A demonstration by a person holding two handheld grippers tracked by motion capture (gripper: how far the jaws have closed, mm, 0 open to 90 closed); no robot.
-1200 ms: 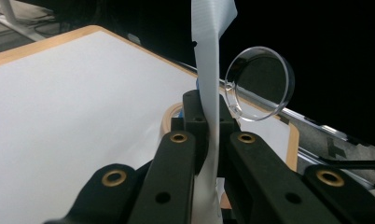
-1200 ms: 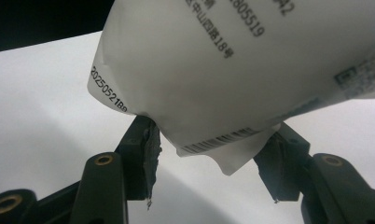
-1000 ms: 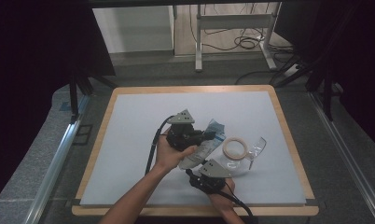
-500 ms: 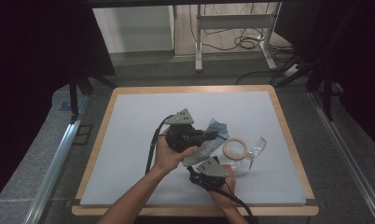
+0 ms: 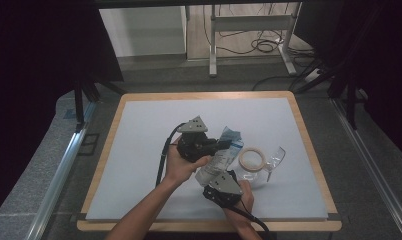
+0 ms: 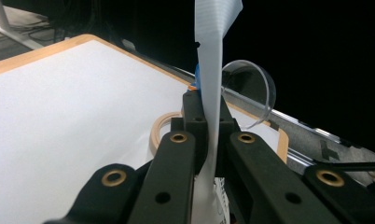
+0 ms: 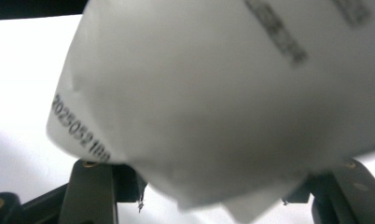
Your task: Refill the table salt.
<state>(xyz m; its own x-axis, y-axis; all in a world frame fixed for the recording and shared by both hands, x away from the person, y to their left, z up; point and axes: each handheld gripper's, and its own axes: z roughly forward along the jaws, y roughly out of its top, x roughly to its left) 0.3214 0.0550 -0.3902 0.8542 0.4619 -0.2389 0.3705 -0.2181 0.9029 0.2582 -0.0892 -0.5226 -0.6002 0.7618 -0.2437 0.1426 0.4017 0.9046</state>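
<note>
A white packet (image 5: 220, 159) with a blue printed top is held above the white mat. My left gripper (image 5: 224, 145) is shut on its upper edge. The thin sheet stands pinched between the black jaws (image 6: 209, 135). My right gripper (image 5: 212, 176) is below, at the packet's lower end. Its jaws have just been opening, and they stand wide apart either side of the packet's dated corner (image 7: 190, 116), which hides their tips. I see no pad pressing on it.
A roll of tape (image 5: 252, 159) lies flat just right of the packet. A clear plastic container (image 5: 274, 161) lies on its side beside it. The mat sits on a wood-framed board (image 5: 204, 95). Black stands and cables lie beyond the table.
</note>
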